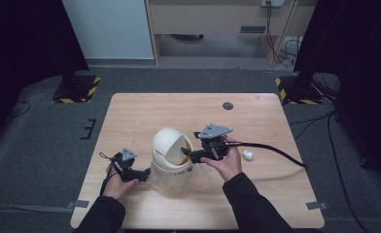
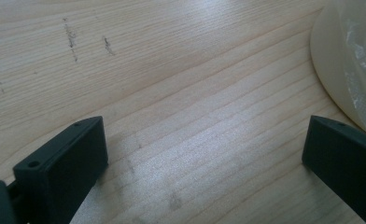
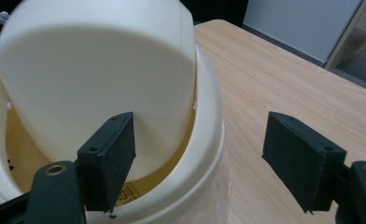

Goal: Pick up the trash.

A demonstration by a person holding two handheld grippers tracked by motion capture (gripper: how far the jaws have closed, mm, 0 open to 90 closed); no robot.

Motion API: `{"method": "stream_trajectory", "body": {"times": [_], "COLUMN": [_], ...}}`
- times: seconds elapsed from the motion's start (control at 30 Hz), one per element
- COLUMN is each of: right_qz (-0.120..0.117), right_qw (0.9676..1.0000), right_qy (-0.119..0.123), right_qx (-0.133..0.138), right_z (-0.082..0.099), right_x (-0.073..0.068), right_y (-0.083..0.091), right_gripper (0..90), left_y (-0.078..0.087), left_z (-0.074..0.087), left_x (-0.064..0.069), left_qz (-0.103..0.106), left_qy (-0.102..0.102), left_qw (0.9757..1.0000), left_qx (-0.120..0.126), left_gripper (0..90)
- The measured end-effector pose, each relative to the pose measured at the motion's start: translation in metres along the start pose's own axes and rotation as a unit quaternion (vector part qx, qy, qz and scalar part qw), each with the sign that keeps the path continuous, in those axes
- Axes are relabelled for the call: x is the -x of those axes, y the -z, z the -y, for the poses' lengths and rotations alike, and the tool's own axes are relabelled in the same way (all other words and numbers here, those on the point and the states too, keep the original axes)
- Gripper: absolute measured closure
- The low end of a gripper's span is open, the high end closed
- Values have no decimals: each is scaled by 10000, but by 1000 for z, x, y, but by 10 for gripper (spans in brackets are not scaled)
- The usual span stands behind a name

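Black jaws on the right gripper (image 3: 200, 154) are spread wide, nothing between them. One jaw pokes into the opening of the cream bin (image 1: 171, 162), right under its tilted swing lid (image 3: 97, 88); the other hangs outside over bare table (image 1: 145, 114). What's down inside the bin is hard to make out. The left gripper (image 2: 204, 154) is wide open too, low over the wood, with the bin's wall just beside one jaw and cut off at the frame edge. The bin sits mid-table, with lots of free wood behind it. A small white thing (image 1: 247, 155) lies to the right, too tiny to identify.
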State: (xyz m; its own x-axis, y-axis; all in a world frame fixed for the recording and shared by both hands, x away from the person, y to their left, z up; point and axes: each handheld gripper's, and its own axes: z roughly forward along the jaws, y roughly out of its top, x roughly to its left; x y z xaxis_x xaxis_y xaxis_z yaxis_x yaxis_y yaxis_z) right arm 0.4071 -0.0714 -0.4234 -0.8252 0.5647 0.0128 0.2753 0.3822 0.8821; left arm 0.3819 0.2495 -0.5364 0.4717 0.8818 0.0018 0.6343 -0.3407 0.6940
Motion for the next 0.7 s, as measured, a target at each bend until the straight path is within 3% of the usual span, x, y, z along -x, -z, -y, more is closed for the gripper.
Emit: {"method": "stream_trajectory", "body": {"times": [0.4,0.7], "right_qz": [20,3], "right_qw": [9998,9998], "right_qy": [-105,-149], "right_qx": [-176,-146], "right_z": [2,1], "right_x": [3,2], "right_y": [-13,-13], "right_gripper": [265,272], "left_y": [0,0], "left_z": [0,0], "left_x": [0,0], "left_qz": [0,0], "left_qy": [1,1], "left_qw": [10000,10000], "left_qx": [1,1], "left_gripper": [0,0]}}
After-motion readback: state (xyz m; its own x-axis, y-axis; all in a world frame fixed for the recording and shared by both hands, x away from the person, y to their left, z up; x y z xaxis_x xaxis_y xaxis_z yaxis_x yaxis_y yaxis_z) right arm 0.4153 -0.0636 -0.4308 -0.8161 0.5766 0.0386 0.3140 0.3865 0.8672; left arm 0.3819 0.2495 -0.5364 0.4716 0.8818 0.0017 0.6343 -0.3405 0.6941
